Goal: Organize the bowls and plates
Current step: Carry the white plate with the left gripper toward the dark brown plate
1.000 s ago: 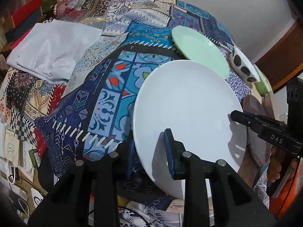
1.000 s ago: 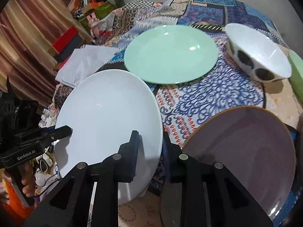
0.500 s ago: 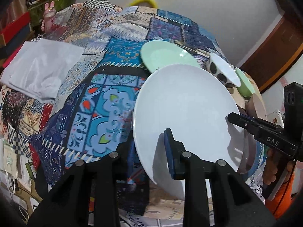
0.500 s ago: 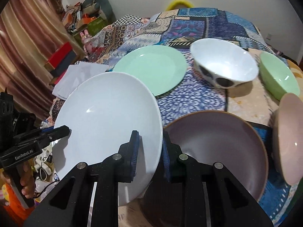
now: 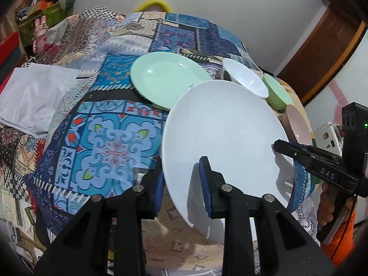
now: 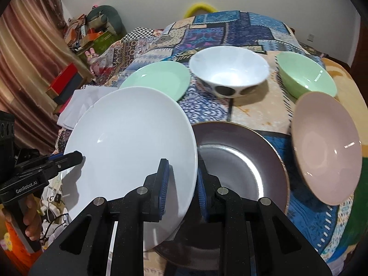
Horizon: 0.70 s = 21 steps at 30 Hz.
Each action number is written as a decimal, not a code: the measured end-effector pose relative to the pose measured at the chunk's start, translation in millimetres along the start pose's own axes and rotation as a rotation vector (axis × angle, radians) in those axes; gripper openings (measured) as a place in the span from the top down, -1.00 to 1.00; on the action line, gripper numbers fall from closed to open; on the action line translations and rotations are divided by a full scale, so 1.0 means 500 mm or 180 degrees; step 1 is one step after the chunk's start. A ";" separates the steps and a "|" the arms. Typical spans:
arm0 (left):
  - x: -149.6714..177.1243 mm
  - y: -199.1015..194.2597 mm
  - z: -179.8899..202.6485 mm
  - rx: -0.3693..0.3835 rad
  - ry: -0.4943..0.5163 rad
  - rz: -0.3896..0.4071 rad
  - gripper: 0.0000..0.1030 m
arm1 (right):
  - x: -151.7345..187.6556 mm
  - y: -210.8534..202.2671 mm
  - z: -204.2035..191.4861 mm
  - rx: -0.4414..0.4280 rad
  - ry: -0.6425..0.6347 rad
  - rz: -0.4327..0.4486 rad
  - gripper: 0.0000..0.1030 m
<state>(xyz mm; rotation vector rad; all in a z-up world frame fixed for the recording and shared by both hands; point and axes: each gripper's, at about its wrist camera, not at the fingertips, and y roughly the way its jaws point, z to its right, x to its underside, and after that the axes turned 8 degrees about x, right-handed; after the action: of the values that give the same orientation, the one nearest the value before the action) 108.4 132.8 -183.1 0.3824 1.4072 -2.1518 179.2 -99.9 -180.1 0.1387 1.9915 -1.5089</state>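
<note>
The large round white ceramic plate [image 6: 128, 138] is carried clear of the tabletop [image 6: 253, 112], pinched at opposite rim points: the left hand-held gripper [image 5: 181, 184] and the right hand-held gripper [image 6: 181, 181] are each closed narrowly on its edge.

Hazards, judged from this state:
- Glazed rim between narrow pads: if either hand twists or pulls apart, the plate may slip.
- The dark brown glossy plate [image 6: 241, 161] lies directly ahead of and below the right hand-held gripper; lowering tilted may chip both rims.
- The pink bowl [image 6: 326, 147], to its right, could be struck.
</note>
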 end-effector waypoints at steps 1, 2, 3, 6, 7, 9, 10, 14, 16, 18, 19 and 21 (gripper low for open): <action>0.000 0.003 0.002 0.0002 0.0011 -0.0011 0.46 | 0.004 -0.004 0.004 0.0007 0.0016 0.0006 0.58; -0.001 0.009 0.010 -0.0001 0.0031 -0.0031 0.46 | 0.008 -0.007 0.011 0.0017 0.0030 0.0010 0.58; -0.001 0.013 0.016 -0.0005 0.0043 -0.0045 0.46 | 0.010 -0.009 0.015 0.0025 0.0043 0.0013 0.58; -0.002 0.032 0.033 0.0004 0.0079 -0.0096 0.46 | 0.019 -0.011 0.039 0.0044 0.0101 -0.0003 0.58; 0.000 0.035 0.037 0.0012 0.0089 -0.0106 0.46 | 0.022 -0.012 0.047 0.0052 0.0120 -0.0011 0.58; 0.001 0.046 0.049 0.0028 0.0119 -0.0139 0.46 | 0.028 -0.013 0.061 0.0068 0.0160 -0.0024 0.58; 0.001 0.051 0.054 0.0034 0.0132 -0.0151 0.46 | 0.031 -0.014 0.067 0.0072 0.0182 -0.0032 0.58; 0.002 0.077 0.080 0.0060 0.0180 -0.0223 0.46 | 0.044 -0.014 0.090 0.0095 0.0262 -0.0060 0.58; 0.002 0.087 0.088 0.0068 0.0199 -0.0251 0.46 | 0.050 -0.013 0.103 0.0101 0.0298 -0.0081 0.58; 0.002 0.101 0.097 0.0074 0.0221 -0.0289 0.46 | 0.055 -0.009 0.114 0.0105 0.0337 -0.0106 0.58; 0.002 0.108 0.101 0.0079 0.0228 -0.0311 0.46 | 0.058 -0.008 0.119 0.0103 0.0355 -0.0117 0.58; 0.003 0.119 0.108 0.0084 0.0240 -0.0348 0.46 | 0.062 -0.005 0.128 0.0104 0.0378 -0.0134 0.58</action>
<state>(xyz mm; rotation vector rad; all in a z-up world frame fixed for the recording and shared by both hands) 144.4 64.8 -206.5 0.4090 1.4735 -2.2670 180.0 -167.0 -203.9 0.2054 2.0750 -1.5936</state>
